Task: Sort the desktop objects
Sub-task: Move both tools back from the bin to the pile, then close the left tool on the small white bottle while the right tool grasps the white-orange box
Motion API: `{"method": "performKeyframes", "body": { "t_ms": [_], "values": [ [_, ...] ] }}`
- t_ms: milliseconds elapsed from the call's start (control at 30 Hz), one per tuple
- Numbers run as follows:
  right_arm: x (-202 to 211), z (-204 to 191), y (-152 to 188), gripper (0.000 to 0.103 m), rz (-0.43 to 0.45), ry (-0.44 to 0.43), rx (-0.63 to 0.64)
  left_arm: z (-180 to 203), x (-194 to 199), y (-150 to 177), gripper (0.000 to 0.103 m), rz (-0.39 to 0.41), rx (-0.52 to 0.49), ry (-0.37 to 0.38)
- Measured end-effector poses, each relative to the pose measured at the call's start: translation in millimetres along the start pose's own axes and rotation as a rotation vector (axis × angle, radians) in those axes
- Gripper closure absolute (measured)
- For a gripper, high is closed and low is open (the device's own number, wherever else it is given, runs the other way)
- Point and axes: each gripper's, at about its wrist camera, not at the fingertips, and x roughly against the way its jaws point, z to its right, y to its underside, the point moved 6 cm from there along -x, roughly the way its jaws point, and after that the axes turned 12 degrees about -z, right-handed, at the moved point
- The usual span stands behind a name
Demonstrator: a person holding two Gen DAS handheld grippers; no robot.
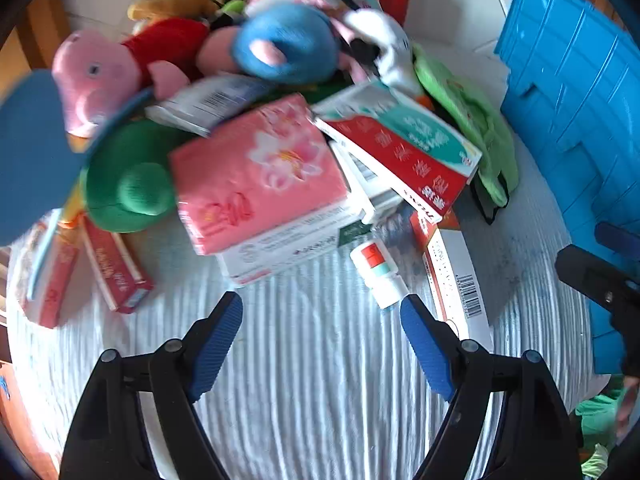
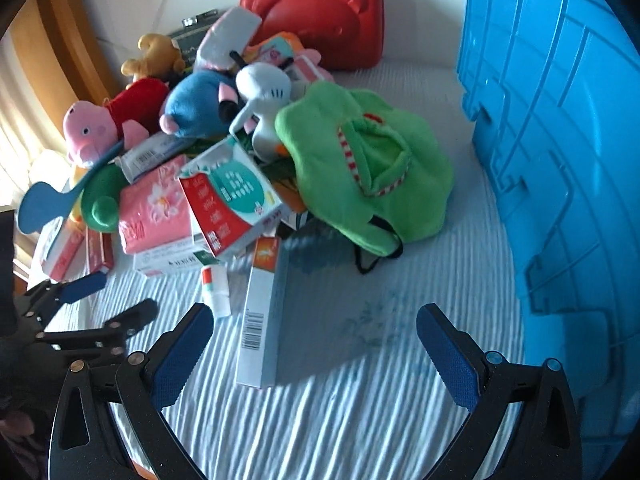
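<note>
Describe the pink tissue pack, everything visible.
The pink tissue pack is a soft, glossy plastic-wrapped block with a pale lotus flower print and red characters near one end. It looks sealed and full. It lies tilted, printed face up, on top of a flat white box in the pile. The green plush presses against its left side, and the red-and-teal box leans beside its right edge. Neither gripper touches it.

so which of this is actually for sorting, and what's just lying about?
For sorting:
pink tissue pack
red-and-teal box
small white tube
long barcode box
green plush bag
pink pig plush
blue plush
likely destinations: blue crate, red case

Lying about:
striped cloth
</note>
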Motion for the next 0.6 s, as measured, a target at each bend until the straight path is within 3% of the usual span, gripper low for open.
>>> {"method": "performKeyframes", "body": {
  "t_ms": [233,400,467,533,600],
  "values": [
    [-27.7,16.6,5.8,0.000,-0.068,0.031,-0.033,20.1,-32.7,-14.3,0.022,-0.018,-0.025,-0.010],
    [-33.6,22.9,3.8,0.000,-0.071,0.022,-0.048,30.8,-49.0,-23.3,0.022,-0.033,-0.022,-0.010],
    [-36.7,20.8,1.8,0.000,-0.074,0.008,-0.046,31.6,-55.5,-22.7,0.029,-0.044,-0.021,-0.012],
    [-40.7,16.7,1.1,0.000,-0.078,-0.005,-0.037,30.6,-61.3,-19.7,0.048,-0.061,-0.020,-0.005],
    [-45.4,10.8,0.6,0.000,-0.087,-0.017,-0.028,27.5,-65.0,-16.2,0.058,-0.071,-0.019,-0.002]
  ]
}}
